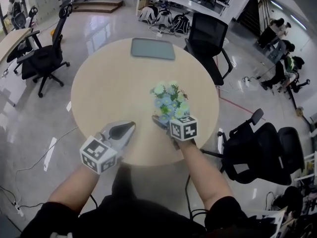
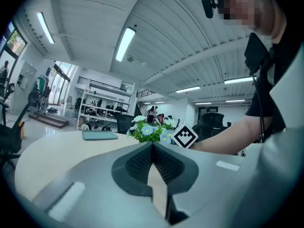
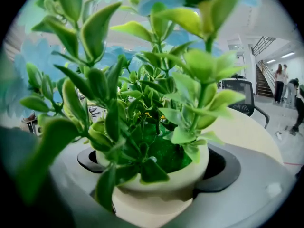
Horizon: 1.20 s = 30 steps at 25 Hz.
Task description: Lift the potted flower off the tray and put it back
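While left tool (image 1: pixel 130 128) sits closed, right tool (image 1: pixel 165 125) grips potted flower (image 1: pixel 170 99)

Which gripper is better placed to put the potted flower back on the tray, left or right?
Right. The right gripper is shut on the potted flower, and the tray lies ahead of it. The left gripper is shut, empty, off to the side.

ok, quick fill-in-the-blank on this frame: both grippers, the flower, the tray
1. The right gripper is shut on the ___ of the potted flower.
2. The left gripper is shut and holds ___.
3. The tray lies at the ___ edge of the table, away from the person.

Missing words: pot; nothing; far
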Each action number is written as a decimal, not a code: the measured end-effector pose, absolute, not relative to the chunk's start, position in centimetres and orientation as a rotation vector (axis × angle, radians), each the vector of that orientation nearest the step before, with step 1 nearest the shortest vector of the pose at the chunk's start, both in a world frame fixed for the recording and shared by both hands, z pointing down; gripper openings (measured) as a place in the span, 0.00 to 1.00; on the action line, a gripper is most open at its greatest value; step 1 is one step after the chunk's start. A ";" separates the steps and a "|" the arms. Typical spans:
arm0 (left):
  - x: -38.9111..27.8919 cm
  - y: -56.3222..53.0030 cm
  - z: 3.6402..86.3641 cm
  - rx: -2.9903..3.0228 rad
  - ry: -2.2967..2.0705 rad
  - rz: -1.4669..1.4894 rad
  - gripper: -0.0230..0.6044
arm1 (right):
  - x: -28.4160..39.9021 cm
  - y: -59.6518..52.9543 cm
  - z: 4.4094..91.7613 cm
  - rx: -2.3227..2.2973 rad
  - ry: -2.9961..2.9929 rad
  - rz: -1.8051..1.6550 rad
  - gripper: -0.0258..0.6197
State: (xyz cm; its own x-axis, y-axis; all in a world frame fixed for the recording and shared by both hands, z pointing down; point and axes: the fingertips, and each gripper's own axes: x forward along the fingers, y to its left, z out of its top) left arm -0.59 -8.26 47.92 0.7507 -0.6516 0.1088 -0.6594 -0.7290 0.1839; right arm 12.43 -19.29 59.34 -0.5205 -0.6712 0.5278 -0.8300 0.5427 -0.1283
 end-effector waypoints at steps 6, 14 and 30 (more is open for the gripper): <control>-1.2 -6.0 48.9 2.735 -1.036 0.078 0.03 | 11.5 -17.7 63.1 1.238 -2.324 0.536 0.91; -2.4 -6.0 50.2 2.704 -1.063 0.100 0.03 | 11.3 -18.3 67.0 1.252 -2.279 0.544 0.91; -3.5 -5.9 50.2 2.678 -1.062 0.112 0.03 | 10.8 -16.8 70.3 1.230 -2.240 0.518 0.97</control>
State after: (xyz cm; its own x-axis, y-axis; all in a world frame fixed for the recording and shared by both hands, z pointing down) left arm -3.48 -5.90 50.24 0.7303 -0.6628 0.1651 -0.6827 -0.7001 0.2090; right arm 10.77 -16.76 70.25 -0.4470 -0.6527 0.6117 -0.8551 0.5126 -0.0778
